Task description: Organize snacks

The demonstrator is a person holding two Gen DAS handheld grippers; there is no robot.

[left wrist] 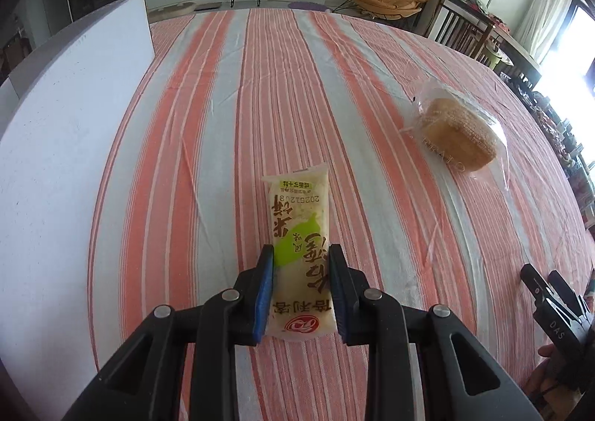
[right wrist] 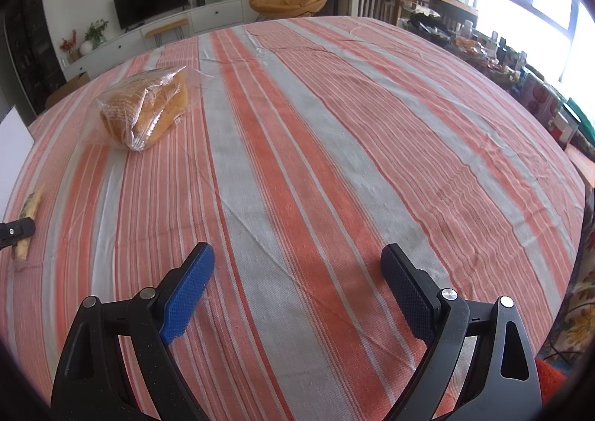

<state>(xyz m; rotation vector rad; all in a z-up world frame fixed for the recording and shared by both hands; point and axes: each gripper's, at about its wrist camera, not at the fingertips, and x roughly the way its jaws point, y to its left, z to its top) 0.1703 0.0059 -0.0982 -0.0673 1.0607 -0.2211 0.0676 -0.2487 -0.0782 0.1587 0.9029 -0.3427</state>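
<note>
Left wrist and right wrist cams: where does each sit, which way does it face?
Left wrist: on the left gripper, looking along its fingers across the striped tablecloth; jaws clamp the rice cracker packet; right gripper at the frame's right edge.
Right wrist: on the right gripper, jaws open and empty, facing the window side.
Shared: bagged bread, packet, tablecloth.

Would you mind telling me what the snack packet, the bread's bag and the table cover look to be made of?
Snack packet: glossy printed plastic film, judging by its sheen and crimped end. Bread bag: thin clear plastic, since the bread shows through its wrinkles. Table cover: woven striped cloth, matte, with visible weave and creases.
</note>
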